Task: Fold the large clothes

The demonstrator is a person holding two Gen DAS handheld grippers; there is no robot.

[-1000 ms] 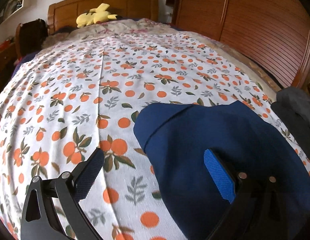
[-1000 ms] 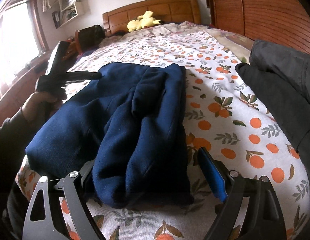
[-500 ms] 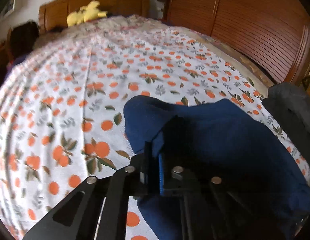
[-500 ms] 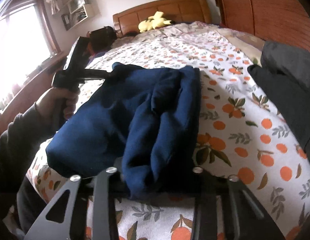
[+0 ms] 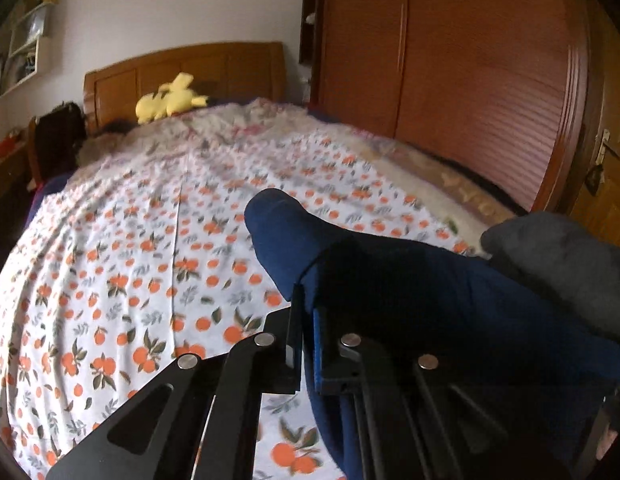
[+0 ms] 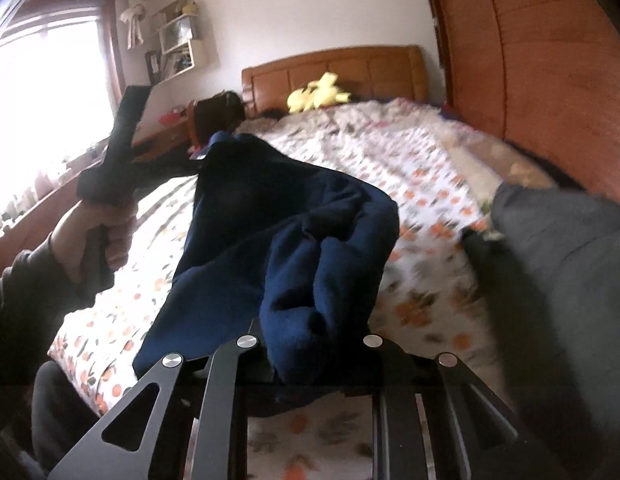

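A folded navy blue garment (image 5: 410,280) hangs lifted above the orange-print bedspread (image 5: 130,264). My left gripper (image 5: 306,312) is shut on its left edge, with thin cloth pinched between the pads. In the right wrist view the same garment (image 6: 302,248) sags between both grippers. My right gripper (image 6: 310,364) has a thick fold bunched between its jaws, which are still closing; the cloth hides the fingertips. A hand (image 6: 94,232) holds the left gripper (image 6: 202,158), which grips the garment's far corner.
A dark grey garment (image 6: 566,280) is piled on the bed's right side, close to the navy one. A yellow plush toy (image 5: 170,100) lies by the wooden headboard (image 5: 190,68). A wooden wardrobe (image 5: 470,80) lines the right; a bright window (image 6: 50,100) is on the left.
Both grippers went from wide open to closed on the navy garment. Both then rose, and the garment has come up off the bedspread.
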